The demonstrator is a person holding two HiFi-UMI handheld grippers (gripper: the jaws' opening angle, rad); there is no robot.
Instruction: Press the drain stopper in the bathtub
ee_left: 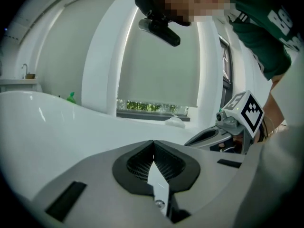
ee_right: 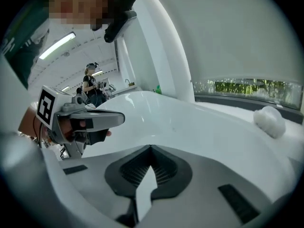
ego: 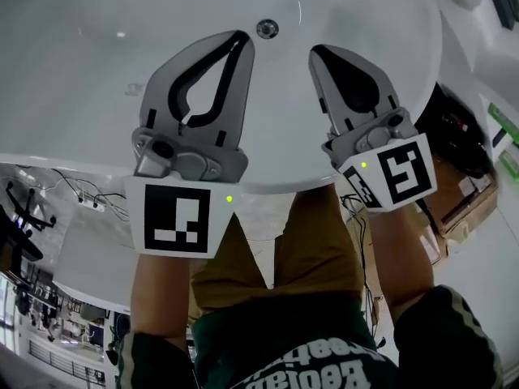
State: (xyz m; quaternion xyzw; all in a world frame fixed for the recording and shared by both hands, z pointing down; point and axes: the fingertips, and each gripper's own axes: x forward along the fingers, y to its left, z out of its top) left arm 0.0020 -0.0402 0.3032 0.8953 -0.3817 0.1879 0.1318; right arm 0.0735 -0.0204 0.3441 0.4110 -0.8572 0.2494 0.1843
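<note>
In the white bathtub (ego: 73, 79) sits the drain stopper (ego: 267, 28) — a small round metal disc in the tub floor, face up, too round to show a long axis. The left tool (ego: 240, 40) and right tool (ego: 318, 55) hover either side of it — both clenched, nothing between their jaws.

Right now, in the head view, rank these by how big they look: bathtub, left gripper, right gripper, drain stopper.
1. bathtub
2. left gripper and right gripper: about alike; the left looks slightly bigger, but it may only be nearer the camera
3. drain stopper
</note>
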